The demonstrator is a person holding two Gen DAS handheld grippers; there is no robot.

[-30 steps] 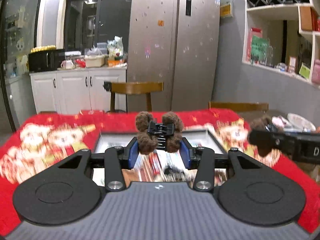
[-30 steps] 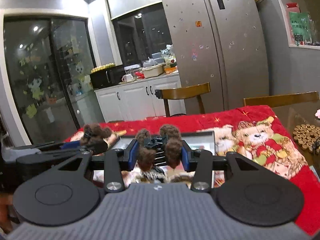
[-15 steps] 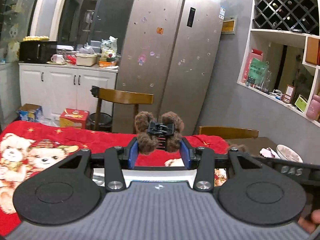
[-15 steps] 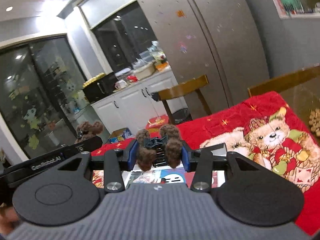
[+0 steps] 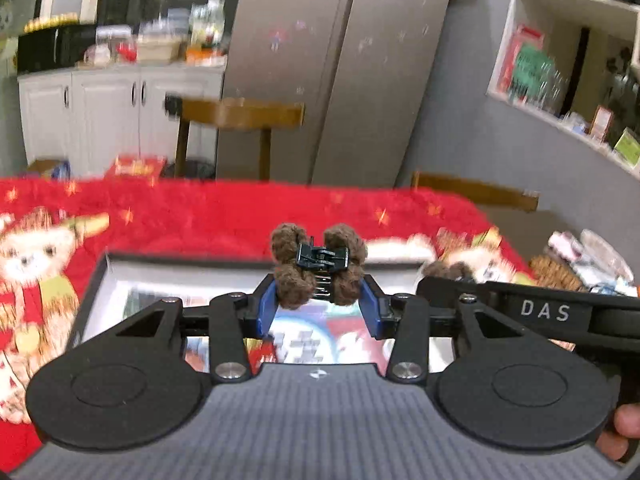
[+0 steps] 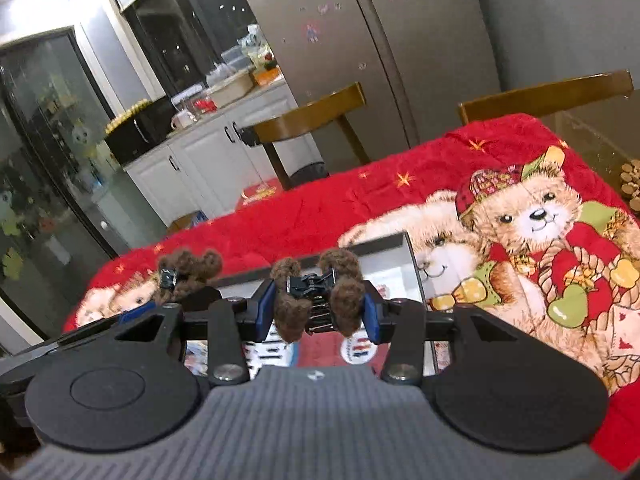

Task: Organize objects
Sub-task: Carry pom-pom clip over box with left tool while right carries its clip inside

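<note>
Above the bench (image 5: 224,216), with its red fleece cover printed with bears, each hand carries a fuzzy brown hair clip. The left tongs (image 5: 319,300) are clamped on the left clip (image 5: 319,266), whose two lower lobes sit pinched between the blue pads while the black hinge and upper lobes stand proud above them; the right tongs (image 6: 319,312) grip the right clip (image 6: 318,292) the same way, lower lobes squeezed between the pads. Both clips hang over a shallow black-rimmed tray (image 5: 96,276) holding glossy printed cards. In the left view the right tongs reach in from the right edge as a black bar lettered DAS, their clip showing at its tip over the tray's far right corner; in the right view the left tongs and clip appear at left, beside the tray. Against the frames a second ago, both cameras have tipped downward: more tray fills the space under the pads, and the two tongs have drawn nearer each other, with their grip unchanged. The clips are woolly, knobbly and four-lobed around a black plastic sprung hinge; the cover is plush, the tray flat and rectangular.
</note>
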